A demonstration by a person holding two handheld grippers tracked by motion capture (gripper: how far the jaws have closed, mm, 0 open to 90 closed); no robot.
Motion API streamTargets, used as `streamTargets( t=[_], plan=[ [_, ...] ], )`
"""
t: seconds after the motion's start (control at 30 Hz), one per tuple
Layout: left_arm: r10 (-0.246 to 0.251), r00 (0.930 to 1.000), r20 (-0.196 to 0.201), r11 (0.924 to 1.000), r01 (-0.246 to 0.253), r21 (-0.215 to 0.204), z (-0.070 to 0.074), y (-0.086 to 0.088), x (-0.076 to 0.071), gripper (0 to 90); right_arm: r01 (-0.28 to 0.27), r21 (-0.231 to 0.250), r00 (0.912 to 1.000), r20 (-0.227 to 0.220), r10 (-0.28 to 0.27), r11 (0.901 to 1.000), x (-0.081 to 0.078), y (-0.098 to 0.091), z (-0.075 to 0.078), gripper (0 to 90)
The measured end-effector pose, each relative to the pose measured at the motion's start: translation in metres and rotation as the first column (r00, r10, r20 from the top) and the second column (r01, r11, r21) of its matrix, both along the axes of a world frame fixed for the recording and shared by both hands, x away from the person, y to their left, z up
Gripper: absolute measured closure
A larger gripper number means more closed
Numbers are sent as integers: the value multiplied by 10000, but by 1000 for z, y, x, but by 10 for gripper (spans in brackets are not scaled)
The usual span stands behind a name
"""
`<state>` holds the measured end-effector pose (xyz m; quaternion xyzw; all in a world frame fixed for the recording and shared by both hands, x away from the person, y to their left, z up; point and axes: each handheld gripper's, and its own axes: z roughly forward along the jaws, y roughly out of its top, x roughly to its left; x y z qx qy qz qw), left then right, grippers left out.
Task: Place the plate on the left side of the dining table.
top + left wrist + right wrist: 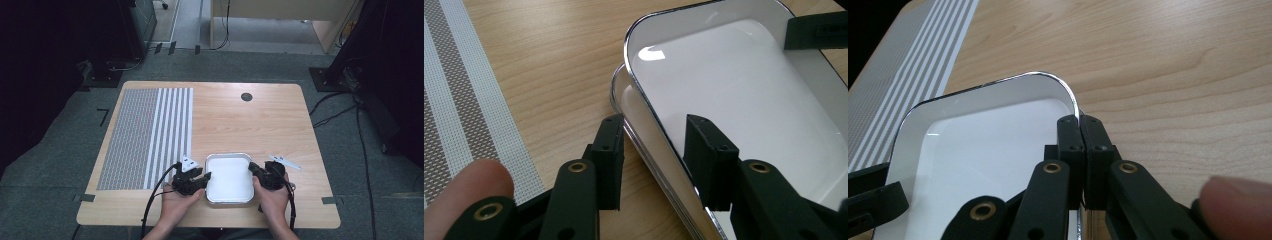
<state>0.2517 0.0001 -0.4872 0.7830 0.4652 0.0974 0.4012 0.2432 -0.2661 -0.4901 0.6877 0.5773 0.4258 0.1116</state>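
Note:
A white tray with a shiny metal rim (228, 155) lies near the table's front edge, between my two grippers. In the left gripper view the upper tray (734, 85) sits slightly raised over a second tray (624, 97) nested beneath it. My left gripper (655, 127) is open, one jaw outside the stacked rims and one jaw inside the upper tray. In the high view my left gripper (205, 176) is at the tray's left side and my right gripper (252, 168) at its right side. My right gripper (1080, 122) is shut on the right rim of the tray (983, 135).
A grey and white striped placemat (145, 137) covers the table's left part. A round black cable port (246, 97) sits near the far edge. Bare wood (250, 125) lies beyond the tray. Cables run over the floor at the right.

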Motion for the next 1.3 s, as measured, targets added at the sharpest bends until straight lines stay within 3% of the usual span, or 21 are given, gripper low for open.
streamTargets(
  t=[0.17,0.47,0.6,0.8,0.93,1.03,1.1,1.2,1.3],
  plan=[
    [-56,9999,93,9998,58,-180,5,-2,-2,591,94,123,9998,158,-96,9999,-2,-6,5,899],
    [-266,9996,97,9994,268,-203,4,-5,-4,616,165,-163,9996,215,-162,9997,-3,-8,8,894],
    [-362,9993,-4,9982,361,-473,5,-5,-3,637,258,348,9996,56,-260,9991,-2,-12,9,897],
    [-622,9978,-208,9944,602,-874,8,-2,-5,667,425,713,9991,-101,-419,9965,-2,-16,9,898],
    [-754,9970,-160,9943,740,-769,10,0,-10,649,512,765,9987,-97,-506,9958,-2,-16,10,898],
    [-962,9953,-78,9944,957,-452,12,1,-19,646,568,694,9984,-121,-561,9960,-1,-16,11,898],
    [-1065,9940,-240,9934,1054,-445,13,2,-23,669,642,651,9979,-168,-633,9958,0,-16,11,898],
    [-1028,9945,-178,9946,1026,-131,13,2,-28,701,678,632,9976,-206,-666,9957,1,-15,13,896],
    [-1088,9935,-342,9940,1083,-146,13,1,-32,723,696,560,9975,-192,-686,9960,2,-13,14,895]
  ],
)
